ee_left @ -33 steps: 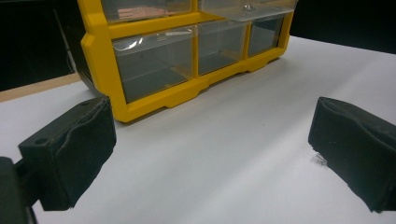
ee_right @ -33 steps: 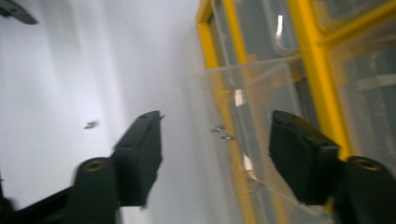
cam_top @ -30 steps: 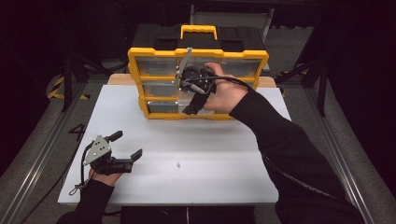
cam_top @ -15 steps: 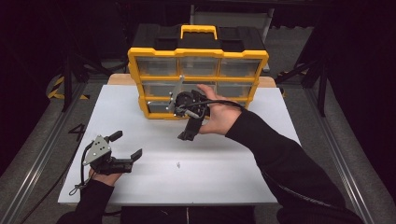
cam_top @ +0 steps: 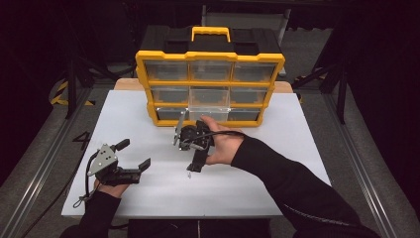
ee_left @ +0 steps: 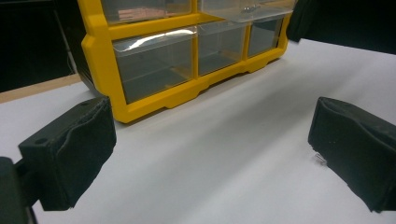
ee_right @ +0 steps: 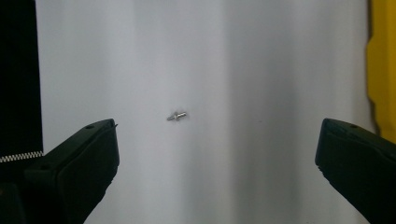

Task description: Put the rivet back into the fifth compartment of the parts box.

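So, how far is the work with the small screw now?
Done: one bottom drawer of the yellow organizer stands pulled out. In hand: the right gripper points down at the small screw on the white table; its jaws, just opened wide, are empty. Left: gripping the screw and probably putting it in the drawer. The left gripper rests open on the table.

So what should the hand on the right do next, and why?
Probably lower the right gripper straight onto the small screw and close. Its jaws have just been opening, stand wide with nothing between them, and the screw lies loose on the white table between and ahead of them.
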Tool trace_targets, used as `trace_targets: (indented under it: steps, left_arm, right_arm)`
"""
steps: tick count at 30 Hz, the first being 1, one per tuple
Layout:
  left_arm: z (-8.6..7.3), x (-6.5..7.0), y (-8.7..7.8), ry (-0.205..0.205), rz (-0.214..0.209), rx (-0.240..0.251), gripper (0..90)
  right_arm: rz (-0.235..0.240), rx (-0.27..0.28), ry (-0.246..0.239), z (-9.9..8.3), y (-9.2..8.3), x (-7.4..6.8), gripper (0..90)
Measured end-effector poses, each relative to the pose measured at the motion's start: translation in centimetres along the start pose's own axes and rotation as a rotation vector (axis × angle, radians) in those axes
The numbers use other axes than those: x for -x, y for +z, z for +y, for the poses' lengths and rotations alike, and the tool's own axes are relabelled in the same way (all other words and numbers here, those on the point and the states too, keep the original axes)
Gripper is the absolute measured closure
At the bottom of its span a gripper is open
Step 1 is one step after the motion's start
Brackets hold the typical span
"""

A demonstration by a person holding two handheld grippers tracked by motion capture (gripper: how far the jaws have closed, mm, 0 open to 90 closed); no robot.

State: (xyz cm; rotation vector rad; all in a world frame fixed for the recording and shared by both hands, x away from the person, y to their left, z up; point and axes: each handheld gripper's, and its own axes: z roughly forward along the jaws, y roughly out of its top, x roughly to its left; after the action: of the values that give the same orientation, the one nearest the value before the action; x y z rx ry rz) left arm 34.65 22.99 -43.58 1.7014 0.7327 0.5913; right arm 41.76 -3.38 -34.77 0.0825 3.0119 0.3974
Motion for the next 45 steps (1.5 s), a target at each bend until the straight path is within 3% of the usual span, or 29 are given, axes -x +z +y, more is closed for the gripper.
trace_targets:
  steps: [10, 26, 37, 39, 40, 44, 45]
  left_arm:
    - [0.0, 0.0, 0.0, 0.0, 0.0, -0.001, 1.8]
    - [0.0, 0.0, 0.0, 0.0, 0.0, -0.001, 1.8]
    - [0.0, 0.0, 0.0, -0.002, -0.004, -0.001, 2.1]
    - [0.0, 0.0, 0.0, -0.005, -0.004, 0.0, 2.1]
    - [0.0, 0.0, 0.0, -0.006, -0.004, 0.0, 2.1]
    - [0.0, 0.0, 0.0, -0.003, -0.006, -0.001, 2.1]
    - [0.0, 0.0, 0.0, -0.003, -0.006, -0.001, 2.2]
  right_arm:
    - [0.042, -0.037, -0.015, -0.3, 4.0, -1.2, 0.5]
    - [0.061, -0.07, -0.023, -0.8, 7.3, -1.8, 9.1]
    - [0.076, -0.09, -0.014, -0.6, 7.6, -1.8, 59.7]
    - [0.083, -0.094, -0.017, -0.6, 7.7, -1.8, 64.1]
    - [0.089, -0.091, -0.013, -0.5, 7.6, -1.9, 72.4]
    - [0.085, -0.102, -0.02, -0.3, 7.6, -2.2, 76.0]
    - [0.091, -0.097, -0.018, -0.3, 7.6, -2.1, 81.6]
